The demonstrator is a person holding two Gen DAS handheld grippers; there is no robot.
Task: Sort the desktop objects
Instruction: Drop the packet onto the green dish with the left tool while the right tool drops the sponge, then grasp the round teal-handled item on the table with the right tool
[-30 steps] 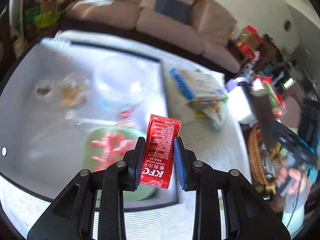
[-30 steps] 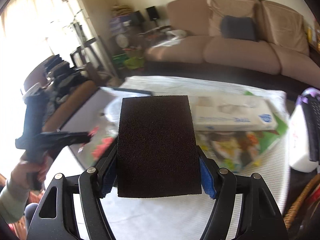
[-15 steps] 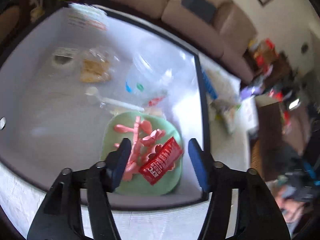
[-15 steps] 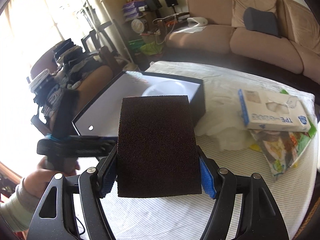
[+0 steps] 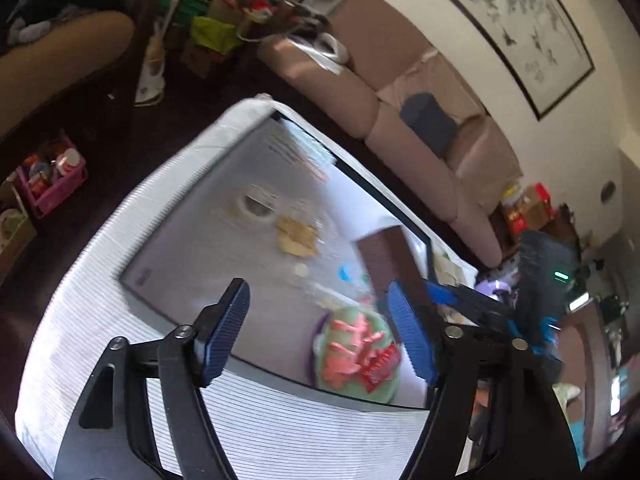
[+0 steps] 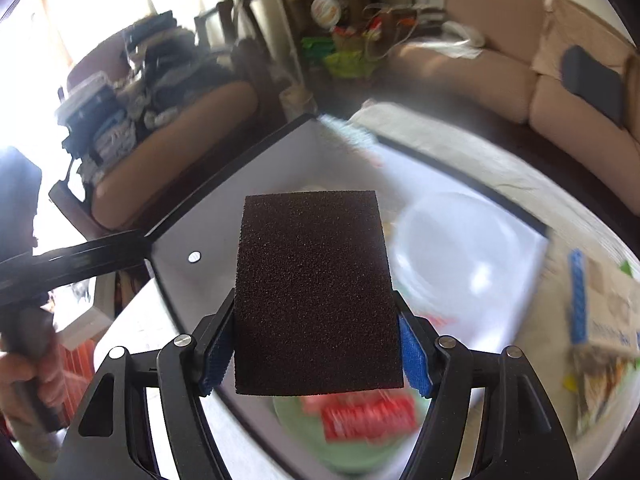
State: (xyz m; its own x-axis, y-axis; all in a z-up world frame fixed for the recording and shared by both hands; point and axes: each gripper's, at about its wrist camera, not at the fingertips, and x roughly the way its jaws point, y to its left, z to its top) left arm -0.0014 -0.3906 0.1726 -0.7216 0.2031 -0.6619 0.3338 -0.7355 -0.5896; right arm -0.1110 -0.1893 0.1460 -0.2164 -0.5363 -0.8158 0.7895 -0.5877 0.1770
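Note:
My left gripper (image 5: 320,332) is empty, its jaws still opening, above the near edge of the white tray (image 5: 192,248). The red ketchup packet (image 5: 380,364) lies on the green plate (image 5: 386,394) among pink pieces, inside the tray's near right corner. My right gripper (image 6: 316,344) is shut on a dark brown sponge (image 6: 314,300), held over the tray (image 6: 224,224). Below it the green plate (image 6: 296,436) and the ketchup packet (image 6: 368,416) appear blurred. In the left wrist view the sponge (image 5: 390,260) and the right gripper (image 5: 460,300) come in from the right.
A clear plastic bowl (image 6: 460,240) and food wrappers (image 5: 298,236) lie in the tray. A tissue box (image 6: 604,312) and a leaflet sit to the right on the striped tablecloth (image 5: 280,432). A sofa (image 5: 400,112) stands behind. A person's hand (image 6: 24,384) holds the left gripper's handle.
The left gripper let the ketchup packet drop onto the green plate, opened wider and drew back to the left. The right gripper carried the sponge from beside the table to above the tray.

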